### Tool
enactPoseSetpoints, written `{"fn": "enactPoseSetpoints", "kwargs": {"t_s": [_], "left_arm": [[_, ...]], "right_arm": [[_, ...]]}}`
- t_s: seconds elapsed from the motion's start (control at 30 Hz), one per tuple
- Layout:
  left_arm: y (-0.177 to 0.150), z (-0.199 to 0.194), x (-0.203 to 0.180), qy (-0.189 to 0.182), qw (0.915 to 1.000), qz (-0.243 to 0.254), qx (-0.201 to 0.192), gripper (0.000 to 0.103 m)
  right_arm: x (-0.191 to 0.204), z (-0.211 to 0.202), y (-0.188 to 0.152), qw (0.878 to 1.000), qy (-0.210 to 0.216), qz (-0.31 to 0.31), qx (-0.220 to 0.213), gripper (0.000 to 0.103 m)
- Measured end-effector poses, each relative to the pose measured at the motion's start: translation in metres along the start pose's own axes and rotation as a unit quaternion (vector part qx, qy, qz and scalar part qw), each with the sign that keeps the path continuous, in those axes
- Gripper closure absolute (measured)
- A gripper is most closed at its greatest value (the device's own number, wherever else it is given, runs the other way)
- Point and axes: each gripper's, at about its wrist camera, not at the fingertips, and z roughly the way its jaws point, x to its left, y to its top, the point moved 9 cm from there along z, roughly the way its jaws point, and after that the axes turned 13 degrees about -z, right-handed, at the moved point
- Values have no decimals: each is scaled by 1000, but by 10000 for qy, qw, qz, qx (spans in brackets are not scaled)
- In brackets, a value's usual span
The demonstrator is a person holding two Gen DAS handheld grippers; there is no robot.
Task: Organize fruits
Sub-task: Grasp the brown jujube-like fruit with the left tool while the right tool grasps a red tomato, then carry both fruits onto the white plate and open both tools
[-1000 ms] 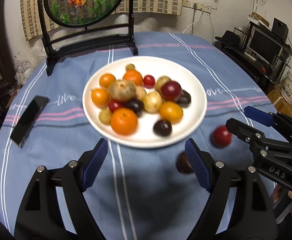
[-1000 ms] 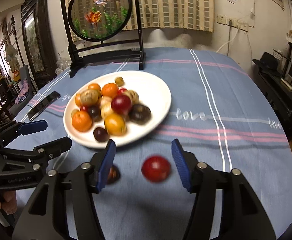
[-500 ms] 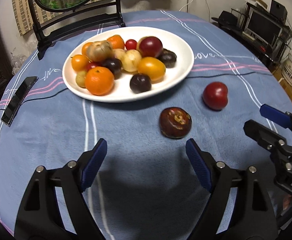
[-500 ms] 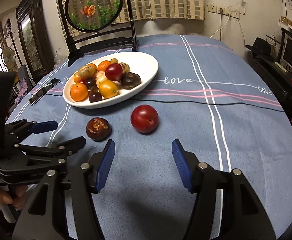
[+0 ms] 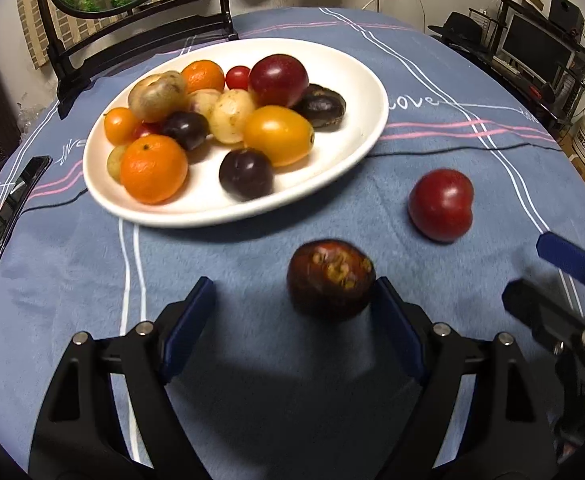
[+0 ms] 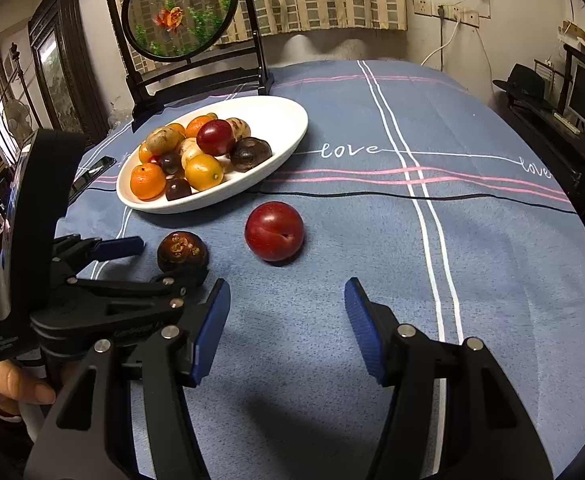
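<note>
A white plate [image 5: 356,152] [image 6: 288,128] holds several oranges, plums, potatoes and other fruits. Two fruits lie on the blue cloth in front of it: a dark brown mangosteen [image 5: 330,278] [image 6: 182,251] and a red plum [image 5: 441,204] [image 6: 274,230]. My left gripper [image 5: 292,300] [image 6: 148,262] is open, with the mangosteen between its fingertips, close to the right pad. My right gripper [image 6: 286,304] [image 5: 548,276] is open and empty, a little short of the red plum.
A black phone [image 5: 16,202] lies on the cloth left of the plate. A round framed picture on a black stand [image 6: 188,40] stands behind the plate. Shelves with a monitor [image 5: 540,48] stand beyond the table's right edge.
Both grippers have pulled back from the plate and then come down toward the two loose fruits. The left gripper now reaches around the mangosteen. Both stay open.
</note>
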Motion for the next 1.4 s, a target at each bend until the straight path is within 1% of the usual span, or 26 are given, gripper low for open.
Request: {"fn": "enactPoseSetpoints", "kwargs": {"t_s": [0.03, 0.13, 0.17, 0.2, 0.23, 0.27, 0.4, 0.47, 0.6, 0.77, 0.87, 1.0, 1.03, 1.13, 1.3, 1.4], "left_arm": [[2, 1, -1, 3, 10000, -8, -19, 22], [6, 2, -2, -51, 9999, -109, -61, 32], [6, 1, -3, -58, 9999, -94, -99, 42], [6, 0, -4, -69, 9998, -25, -170, 58], [6, -2, -5, -72, 9998, 32, -206, 60], [6, -3, -4, -60, 9997, 69, -207, 60], [-1, -9, 1, -241, 9996, 104, -127, 60], [-2, -14, 7, -256, 9995, 104, -156, 60], [1, -22, 30, -230, 9994, -58, -234, 60], [4, -24, 44, -334, 9989, -252, -223, 60], [4, -22, 47, -406, 9985, -305, -188, 60], [2, -18, 44, -468, 9984, -277, -128, 60], [1, -16, 44, -478, 9984, -282, -109, 60], [1, -15, 45, -490, 9983, -303, -94, 60], [-1, -16, 44, -462, 9985, -278, -99, 60], [0, -18, 44, -431, 9986, -258, -138, 60]], "right_arm": [[-1, 1, 0, 10000, -7, -1, 15, 43], [-4, 3, 2, 10000, -34, -3, 50, 43], [-5, 4, 2, 10000, -51, -9, 60, 43], [-5, 5, 3, 9999, -77, -19, 76, 43], [-5, 5, 3, 9999, -91, -27, 88, 43], [-6, 6, 4, 9999, -108, -39, 106, 43], [-3, 13, 6, 9996, -151, -107, 228, 43], [0, 19, 8, 9992, -162, -159, 319, 43], [6, 35, 10, 9983, -135, -234, 521, 43], [10, 53, 14, 9962, -275, -346, 748, 43], [12, 59, 18, 9952, -373, -451, 789, 43], [10, 66, 25, 9954, -404, -415, 765, 43], [8, 69, 26, 9954, -418, -385, 774, 45], [7, 71, 30, 9956, -467, -371, 728, 60], [6, 67, 29, 9964, -381, -301, 693, 60], [10, 57, 27, 9974, -274, -260, 618, 60]]}}
